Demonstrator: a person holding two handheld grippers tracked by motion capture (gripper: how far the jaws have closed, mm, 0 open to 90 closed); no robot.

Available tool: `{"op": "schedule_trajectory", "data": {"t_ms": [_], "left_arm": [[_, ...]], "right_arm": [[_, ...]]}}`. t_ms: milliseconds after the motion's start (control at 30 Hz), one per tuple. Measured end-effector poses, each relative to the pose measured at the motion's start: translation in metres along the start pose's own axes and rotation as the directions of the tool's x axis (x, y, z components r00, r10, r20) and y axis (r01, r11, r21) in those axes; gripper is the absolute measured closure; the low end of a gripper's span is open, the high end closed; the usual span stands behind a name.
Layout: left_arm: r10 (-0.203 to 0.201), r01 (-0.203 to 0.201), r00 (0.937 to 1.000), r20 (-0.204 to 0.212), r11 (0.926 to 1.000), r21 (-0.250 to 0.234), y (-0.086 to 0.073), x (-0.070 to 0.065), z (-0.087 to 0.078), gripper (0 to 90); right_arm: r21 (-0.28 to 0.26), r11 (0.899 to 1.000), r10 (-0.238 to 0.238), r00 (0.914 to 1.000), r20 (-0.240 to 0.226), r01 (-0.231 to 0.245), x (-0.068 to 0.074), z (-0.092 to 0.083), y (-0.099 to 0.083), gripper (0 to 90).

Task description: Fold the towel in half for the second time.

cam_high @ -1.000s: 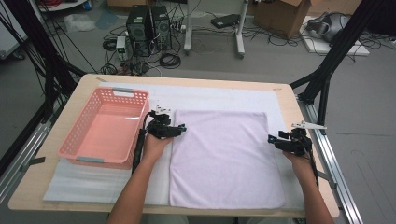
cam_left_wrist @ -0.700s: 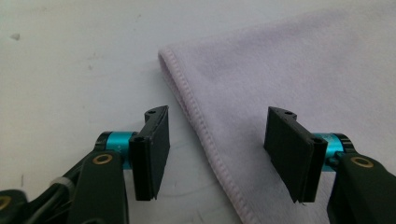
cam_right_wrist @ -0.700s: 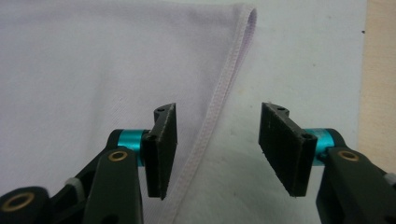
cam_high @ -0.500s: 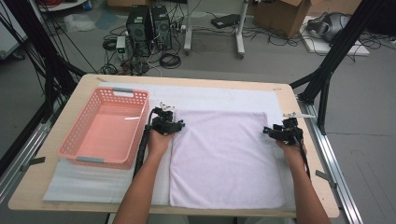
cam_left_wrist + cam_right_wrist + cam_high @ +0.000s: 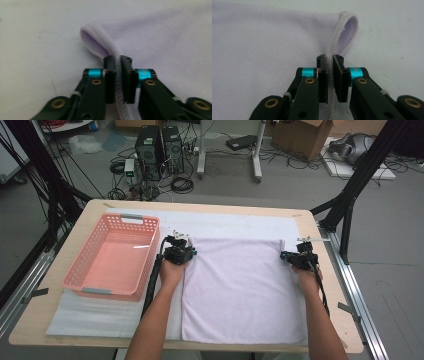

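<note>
A pale lilac towel (image 5: pixel 240 290) lies spread flat on the white mat (image 5: pixel 230 222) in the middle of the table. At its far left corner my left gripper (image 5: pixel 183 246) is shut on the stitched hem. In the left gripper view the towel (image 5: pixel 170 42) edge runs between the closed jaws of that gripper (image 5: pixel 118 75), and the corner curls up just beyond them. My right gripper (image 5: pixel 289 256) is shut on the hem at the far right corner. In the right gripper view the towel (image 5: pixel 262 47) hem loops up past the gripper (image 5: pixel 330 75).
A pink plastic basket (image 5: pixel 113 256) stands left of the towel, close to my left hand. The wooden table (image 5: pixel 330 285) edge runs along the right, with a black frame leg (image 5: pixel 350 195) beyond it. Computers and cables sit on the floor behind the table.
Both grippers have moved toward the far edge of the towel and a little inward, each holding its corner. The towel's far edge has shifted with them.
</note>
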State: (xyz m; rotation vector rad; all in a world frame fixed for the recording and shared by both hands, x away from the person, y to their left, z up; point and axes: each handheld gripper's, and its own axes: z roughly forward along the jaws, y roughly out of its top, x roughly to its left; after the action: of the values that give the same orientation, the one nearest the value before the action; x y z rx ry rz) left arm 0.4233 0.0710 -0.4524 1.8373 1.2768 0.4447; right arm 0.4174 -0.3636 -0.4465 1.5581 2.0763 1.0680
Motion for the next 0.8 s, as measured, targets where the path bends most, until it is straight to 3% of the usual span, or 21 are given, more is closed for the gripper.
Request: {"op": "schedule_trajectory", "data": {"t_ms": [100, 200, 267, 500, 567, 633, 700, 800], "left_arm": [[-0.019, 0.018, 0.9997, -0.014, 0.9997, -0.013, 0.0, -0.002, -0.002, 84.6], [-0.074, 0.075, 0.9972, 0.012, 0.9963, -0.043, 0.0, 0.002, -0.008, 84.6], [-0.089, 0.09, 0.9957, 0.026, 0.9941, -0.06, 0.0, 0.004, -0.013, 84.6], [-0.088, 0.095, 0.9934, 0.074, 0.9913, -0.092, 0.001, -0.001, -0.035, 84.5], [-0.07, 0.075, 0.994, 0.084, 0.9954, -0.059, 0.0, -0.003, -0.041, 84.3], [-0.037, 0.042, 0.9954, 0.088, 0.9974, -0.058, 0.0, -0.008, -0.048, 84.3], [-0.044, 0.054, 0.9934, 0.106, 0.9945, -0.09, -0.004, -0.011, -0.057, 84.4], [-0.045, 0.056, 0.9916, 0.122, 0.9944, -0.089, -0.013, -0.014, -0.067, 84.5]], "right_arm": [[-0.012, 1.0, 0.015, 0.9998, -0.012, -0.016, -0.002, -0.003, -0.001, 85.8], [-0.043, 0.999, 0.03, 0.9989, -0.036, -0.032, -0.003, -0.012, -0.002, 85.8], [-0.06, 0.998, 0.032, 0.9983, -0.049, -0.035, -0.004, -0.017, -0.003, 85.7], [-0.089, 0.995, 0.04, 0.9947, -0.094, -0.049, -0.002, -0.033, -0.008, 85.4], [-0.1, 0.994, 0.041, 0.993, -0.111, -0.052, 0.0, -0.038, -0.01, 85.1], [-0.109, 0.993, 0.04, 0.9915, -0.123, -0.054, 0.001, -0.045, -0.014, 85.1], [-0.113, 0.992, 0.037, 0.9904, -0.133, -0.053, 0.003, -0.052, -0.018, 85.1], [-0.12, 0.992, 0.025, 0.9896, -0.142, -0.042, 0.006, -0.062, -0.023, 85.1]]}}
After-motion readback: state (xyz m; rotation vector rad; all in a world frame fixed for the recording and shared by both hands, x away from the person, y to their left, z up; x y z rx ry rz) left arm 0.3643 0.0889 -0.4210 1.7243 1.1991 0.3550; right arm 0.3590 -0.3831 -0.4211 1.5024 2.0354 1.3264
